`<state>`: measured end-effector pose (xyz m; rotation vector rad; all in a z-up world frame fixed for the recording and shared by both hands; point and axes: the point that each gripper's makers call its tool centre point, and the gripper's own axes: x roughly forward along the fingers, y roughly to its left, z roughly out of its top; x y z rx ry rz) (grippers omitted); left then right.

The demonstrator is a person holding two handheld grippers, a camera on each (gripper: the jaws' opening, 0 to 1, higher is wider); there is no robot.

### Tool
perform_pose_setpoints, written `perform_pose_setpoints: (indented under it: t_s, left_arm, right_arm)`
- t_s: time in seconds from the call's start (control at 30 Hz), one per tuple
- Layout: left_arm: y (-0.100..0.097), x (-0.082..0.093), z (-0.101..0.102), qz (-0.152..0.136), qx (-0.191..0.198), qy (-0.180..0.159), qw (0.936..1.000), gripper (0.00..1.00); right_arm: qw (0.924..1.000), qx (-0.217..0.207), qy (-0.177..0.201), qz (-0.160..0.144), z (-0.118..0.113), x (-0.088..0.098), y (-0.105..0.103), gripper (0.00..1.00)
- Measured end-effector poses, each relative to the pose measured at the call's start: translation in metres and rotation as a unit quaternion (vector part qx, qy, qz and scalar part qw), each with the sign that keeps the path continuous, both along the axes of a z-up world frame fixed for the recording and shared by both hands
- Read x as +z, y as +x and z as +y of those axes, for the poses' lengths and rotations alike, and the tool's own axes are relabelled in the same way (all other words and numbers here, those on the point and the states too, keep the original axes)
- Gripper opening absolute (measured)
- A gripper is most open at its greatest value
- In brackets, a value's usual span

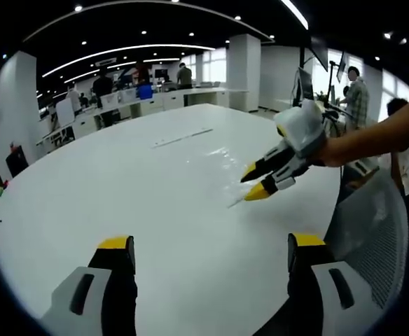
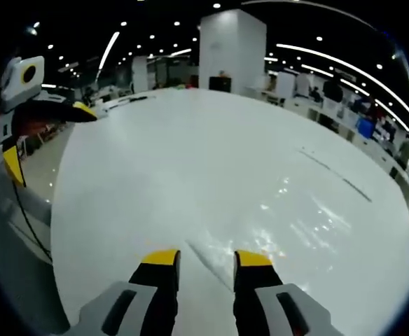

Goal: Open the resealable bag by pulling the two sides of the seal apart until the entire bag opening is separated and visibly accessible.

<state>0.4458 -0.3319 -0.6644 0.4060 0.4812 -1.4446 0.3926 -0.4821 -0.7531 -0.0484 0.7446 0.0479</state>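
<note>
The resealable bag [image 1: 218, 164], clear and glossy, lies flat on the white worktop [image 1: 120, 182], its near edge reaching a thin corner at the right claw [image 1: 255, 183]. In the left gripper view, the left claw [image 1: 211, 252] rises at 6 o'clock, jaws wide apart over bare worktop; the right claw comes in from 3 o'clock, yellow tips slightly parted just beside the bag's corner. In the right gripper view, that claw [image 2: 206, 260] straddles the bag's edge [image 2: 208, 259] without clamping it. Far beyond stand desks [image 1: 155, 101] and people [image 1: 357, 94].
</note>
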Motion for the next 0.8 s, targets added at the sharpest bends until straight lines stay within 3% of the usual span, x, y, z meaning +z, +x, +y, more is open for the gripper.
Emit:
perform_pose_setpoints:
  t_s: [0.3,0.43,0.8]
  left_arm:
    - [0.001,-0.003,0.002,-0.002,-0.002,0.008,1.0,0.88]
    - [0.001,-0.003,0.003,-0.002,-0.002,0.01,0.9999,0.87]
    - [0.004,-0.002,0.006,0.0,0.006,0.01,0.9999,0.87]
  right_arm:
    - [0.9996,0.019,-0.011,0.018,-0.001,-0.011,0.003,0.22]
    - [0.9989,0.025,-0.032,0.023,-0.004,-0.013,0.003,0.14]
    - [0.9948,0.066,-0.07,0.034,-0.002,-0.02,0.007,0.13]
